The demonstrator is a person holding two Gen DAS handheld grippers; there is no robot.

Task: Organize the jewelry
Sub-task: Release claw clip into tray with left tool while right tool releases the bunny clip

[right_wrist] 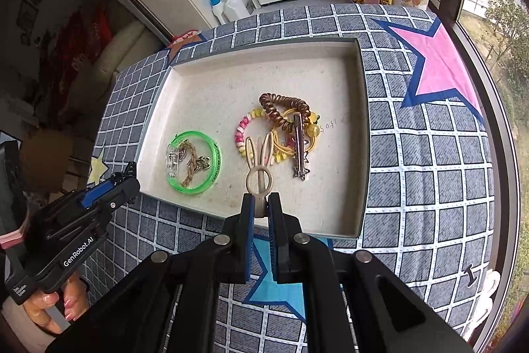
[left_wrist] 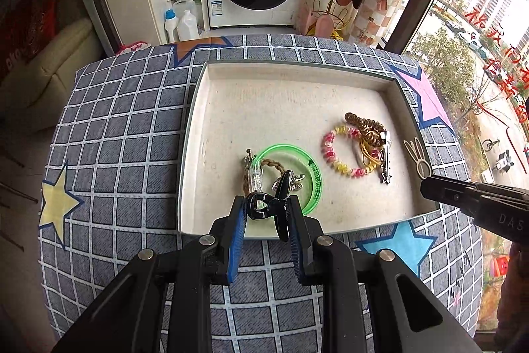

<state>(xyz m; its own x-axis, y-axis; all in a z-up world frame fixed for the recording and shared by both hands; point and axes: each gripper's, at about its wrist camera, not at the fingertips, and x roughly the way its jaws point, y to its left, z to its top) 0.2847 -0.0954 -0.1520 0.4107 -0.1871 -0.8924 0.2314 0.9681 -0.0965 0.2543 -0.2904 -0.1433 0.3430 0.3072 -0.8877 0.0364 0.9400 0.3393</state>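
Clip [right_wrist: 259, 169] base hidden between tool [right_wrist: 261, 204] pads

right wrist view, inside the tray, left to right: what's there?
Green bangle with a braided cord inside it → pink-yellow spiral hair tie → beige bunny clip held in the right gripper → silver star clip.
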